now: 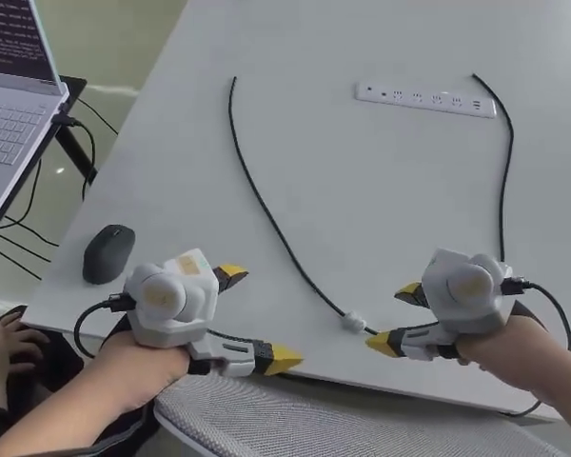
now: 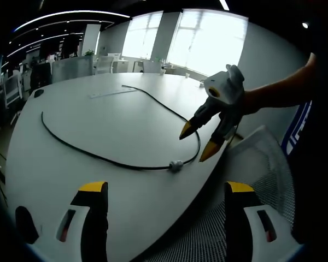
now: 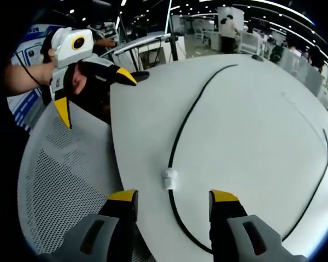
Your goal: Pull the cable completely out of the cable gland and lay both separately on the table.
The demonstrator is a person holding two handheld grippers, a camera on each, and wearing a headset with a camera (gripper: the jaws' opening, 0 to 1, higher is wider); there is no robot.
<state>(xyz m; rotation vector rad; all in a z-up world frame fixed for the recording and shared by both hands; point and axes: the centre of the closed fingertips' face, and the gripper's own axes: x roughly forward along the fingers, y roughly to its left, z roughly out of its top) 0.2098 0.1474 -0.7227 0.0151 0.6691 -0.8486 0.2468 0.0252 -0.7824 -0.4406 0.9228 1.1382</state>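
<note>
On the white desk [image 1: 381, 181] the long black cable [image 1: 266, 205] lies threaded through the small white cable gland [image 1: 353, 322], one run stretching far beyond the gland, the other curving off beside it. The left tool [image 1: 264, 317] hovers well apart from the gland on one side and the right tool [image 1: 390, 317] just beside it on the other, both with jaws spread and empty. This looks like the approach, nothing gripped yet: next, one tool must close on the gland and the other on the cable close beside it.
</note>
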